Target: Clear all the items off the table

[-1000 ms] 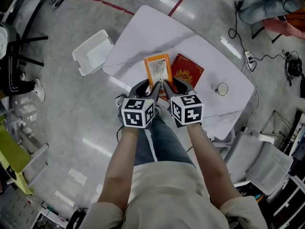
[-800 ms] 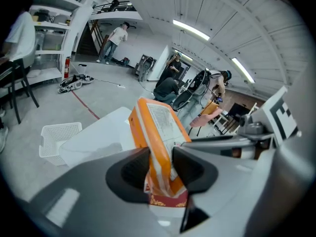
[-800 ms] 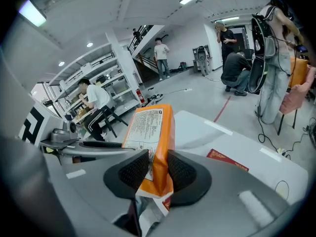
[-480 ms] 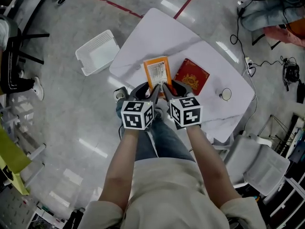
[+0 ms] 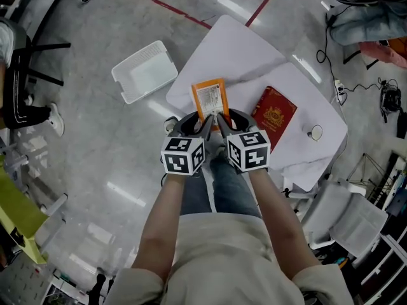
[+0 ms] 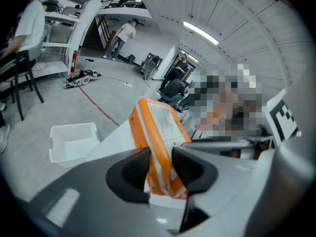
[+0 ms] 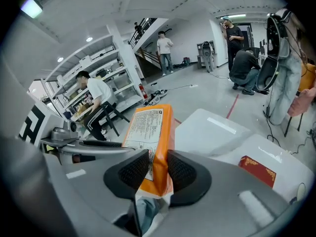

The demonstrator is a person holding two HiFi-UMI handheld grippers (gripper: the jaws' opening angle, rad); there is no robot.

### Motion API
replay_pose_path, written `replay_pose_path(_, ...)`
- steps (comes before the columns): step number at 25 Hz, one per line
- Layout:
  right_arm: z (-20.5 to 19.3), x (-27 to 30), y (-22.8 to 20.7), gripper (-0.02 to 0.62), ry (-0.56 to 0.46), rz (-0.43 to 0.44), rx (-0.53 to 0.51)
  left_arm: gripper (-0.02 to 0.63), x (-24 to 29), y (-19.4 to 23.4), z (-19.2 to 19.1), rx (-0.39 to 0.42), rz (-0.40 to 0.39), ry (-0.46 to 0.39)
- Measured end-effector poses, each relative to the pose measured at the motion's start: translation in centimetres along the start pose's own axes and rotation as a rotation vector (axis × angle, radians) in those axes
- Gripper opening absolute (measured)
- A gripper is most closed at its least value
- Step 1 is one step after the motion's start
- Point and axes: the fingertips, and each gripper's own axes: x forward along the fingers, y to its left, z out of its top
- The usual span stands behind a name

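Note:
An orange packet (image 5: 210, 98) with a white printed label is held up above the near left edge of the white table (image 5: 238, 49). My left gripper (image 5: 198, 123) is shut on the packet's (image 6: 160, 142) near left corner, and my right gripper (image 5: 223, 122) is shut on its (image 7: 150, 137) near right corner. A red booklet (image 5: 275, 117) with a gold crest lies flat on the table to the right, also seen as a red booklet (image 7: 256, 170) in the right gripper view. A small round white object (image 5: 315, 133) sits near the table's right edge.
A white plastic basket (image 5: 145, 70) stands on the grey floor left of the table, seen too as a basket (image 6: 74, 141) in the left gripper view. Chairs, cables and shelving ring the room. Several people stand or sit in the background.
Both grippers have carried the orange packet to the left, off the red booklet's side and toward the table's left edge. The basket now lies closer to them.

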Motion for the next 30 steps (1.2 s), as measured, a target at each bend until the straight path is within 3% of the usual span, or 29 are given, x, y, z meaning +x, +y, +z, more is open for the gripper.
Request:
replay_pose_path(15,4.9,11.8,7.8,0.117,0.061,0.063,-0.052,0.150,-1.2,14.1,4.0,-0.072,0.063,-0.011)
replay_pose_path(30,6.7,26.1,13.2,0.117,0.135,0.100,-0.083,0.149,1.2,29.0,5.0,-0.109,0.122,0.015)
